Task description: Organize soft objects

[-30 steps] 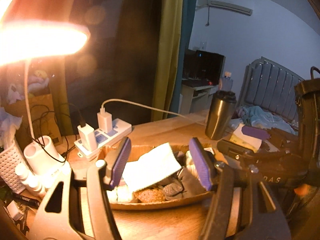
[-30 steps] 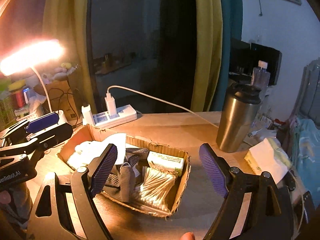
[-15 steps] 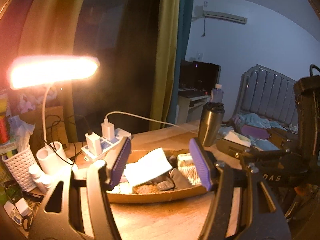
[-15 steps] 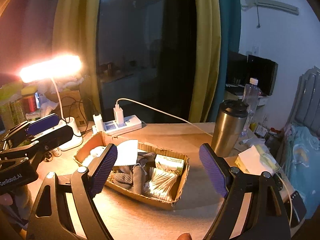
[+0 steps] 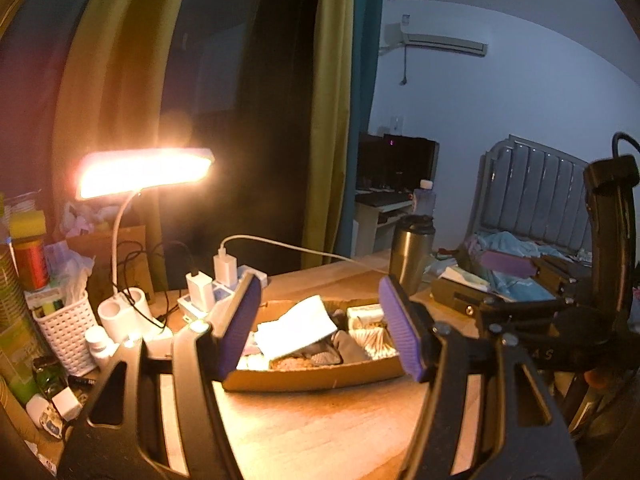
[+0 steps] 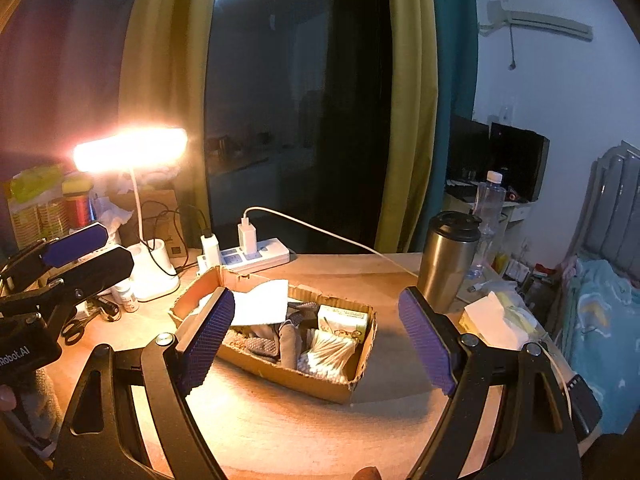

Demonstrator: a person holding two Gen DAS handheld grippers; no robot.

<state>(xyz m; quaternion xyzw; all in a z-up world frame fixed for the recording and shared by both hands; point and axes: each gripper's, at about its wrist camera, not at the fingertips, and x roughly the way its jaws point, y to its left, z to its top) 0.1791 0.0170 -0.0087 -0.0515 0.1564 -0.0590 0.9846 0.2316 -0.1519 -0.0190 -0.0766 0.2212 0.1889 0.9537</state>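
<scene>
Both grippers have pulled back and up from the box (image 6: 280, 368) over the last second, so it now sits smaller and farther off on the wooden desk (image 6: 280, 432); that suggests the sorting is done or paused, with nothing carried away. Left to right in the right wrist view: the left gripper (image 5: 320, 328) comes in from the edge, its jaws moderately apart and empty; a glowing lamp (image 6: 130, 150) on a thin white neck; a white power strip (image 6: 256, 258) with chargers; then the shallow, ragged-edged cardboard box. In it lie a floppy white cloth (image 6: 260, 306), grey knitted socks (image 6: 276, 340) with grip dots, a heap of cotton swabs (image 6: 326, 354) and a small carton (image 6: 342, 318). The right gripper (image 6: 320, 340) frames the box, jaws wide and empty, ribbed purple pads. Right of it stand a smooth steel tumbler (image 6: 450, 260) and a crumpled tissue pack (image 6: 496, 318).
</scene>
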